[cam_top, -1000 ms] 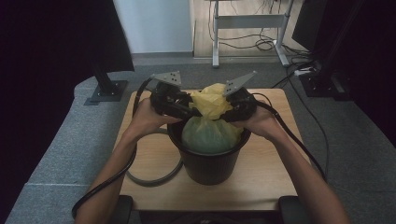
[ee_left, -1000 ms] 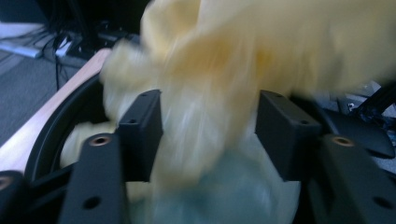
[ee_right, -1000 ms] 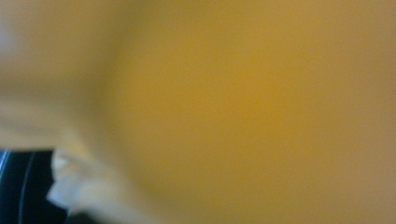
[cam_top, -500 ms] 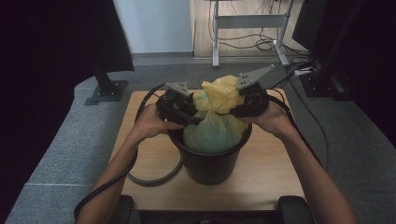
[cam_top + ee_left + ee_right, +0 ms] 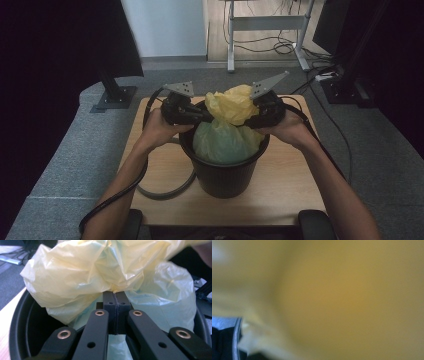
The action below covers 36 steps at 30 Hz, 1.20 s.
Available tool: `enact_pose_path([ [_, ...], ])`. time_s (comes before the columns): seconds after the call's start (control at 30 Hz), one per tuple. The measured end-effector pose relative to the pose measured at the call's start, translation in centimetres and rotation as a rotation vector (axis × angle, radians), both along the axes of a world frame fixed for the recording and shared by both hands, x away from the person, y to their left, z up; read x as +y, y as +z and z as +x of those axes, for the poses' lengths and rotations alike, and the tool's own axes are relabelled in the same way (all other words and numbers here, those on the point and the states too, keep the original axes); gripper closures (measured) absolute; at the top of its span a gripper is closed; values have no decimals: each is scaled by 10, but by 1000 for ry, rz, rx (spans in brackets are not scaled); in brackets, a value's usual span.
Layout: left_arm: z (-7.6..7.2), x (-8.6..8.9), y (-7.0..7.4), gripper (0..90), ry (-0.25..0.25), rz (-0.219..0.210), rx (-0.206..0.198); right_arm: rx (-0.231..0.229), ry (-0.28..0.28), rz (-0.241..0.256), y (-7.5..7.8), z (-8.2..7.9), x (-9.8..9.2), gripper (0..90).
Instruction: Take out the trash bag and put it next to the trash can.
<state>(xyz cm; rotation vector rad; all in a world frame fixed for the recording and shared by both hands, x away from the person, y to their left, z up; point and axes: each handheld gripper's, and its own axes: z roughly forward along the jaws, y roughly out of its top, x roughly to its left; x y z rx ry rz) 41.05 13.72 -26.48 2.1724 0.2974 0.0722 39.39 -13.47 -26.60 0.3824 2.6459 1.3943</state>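
Observation:
A black bin (image 5: 222, 175) stands on the wooden table (image 5: 157, 165) and holds a full yellow plastic bag (image 5: 225, 142). The bag's gathered top rises above the rim between both grippers. My left gripper (image 5: 209, 117) comes in from the left; in the left gripper view its jaws (image 5: 115, 293) are pressed together on the yellow bag (image 5: 75, 277) over the bin's rim (image 5: 17, 322). My right gripper (image 5: 250, 120) pinches the bunch from the right. Blurred yellow plastic (image 5: 349, 295) lies against its camera and hides its jaws.
A grey cable (image 5: 170, 190) loops on the table left of the bin. The table is small and stands on grey carpet. A black monitor stand (image 5: 112, 95) is at the back left and a metal frame (image 5: 265, 22) with cords behind.
Both grippers have lifted the bag's gathered top a little and drawn closer to it. The bunch now stands more upright over the bin.

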Motion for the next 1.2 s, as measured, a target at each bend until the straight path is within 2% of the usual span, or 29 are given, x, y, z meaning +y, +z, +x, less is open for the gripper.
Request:
enact_pose_path([
  [0.07, -1, -1, 1, 893, 0, -3, -6, 9, 11, -5, -1, 0, 2, 766],
  [0.1, -2, -3, 2, 893, -12, 7, -22, 29, 34, -22, -4, 1, 7, 724],
  [0.23, -5, -13, 1, 892, -43, 28, -36, 48, 48, -21, -7, 1, 18, 424],
  [0.3, -5, -17, 0, 892, -56, 33, -36, 55, 46, -25, -9, 2, 23, 327],
  [0.43, -7, -26, 0, 892, -85, 25, -25, 51, 44, -48, -13, 2, 32, 272],
  [0.53, -8, -29, 1, 893, -109, 8, -12, 53, 34, -68, -15, 2, 36, 295],
  [0.63, -8, -30, 2, 895, -125, -16, -4, 51, 36, -66, -17, 3, 38, 396],
  [0.8, -8, -30, 4, 885, -85, -21, -24, 26, 16, -67, -17, 2, 38, 710],
  [0.83, -9, -27, 5, 848, -67, -27, -25, 18, 14, -69, -17, 3, 36, 745],
  [0.93, -8, -15, 11, 606, -18, -40, -13, 3, -13, -70, -16, 4, 30, 790],
  [1.03, -8, 0, 16, 517, 13, -77, 6, -6, -58, -72, -14, 5, 21, 795],
  [1.1, -11, 6, 17, 464, 3, -92, 31, -10, -88, -69, -12, 5, 17, 794],
  [1.13, -13, 6, 17, 435, -2, -90, 29, -9, -96, -62, -10, 6, 15, 793],
  [1.2, -20, 0, 15, 393, -18, -61, 18, -13, -108, -59, -7, 6, 14, 793],
])
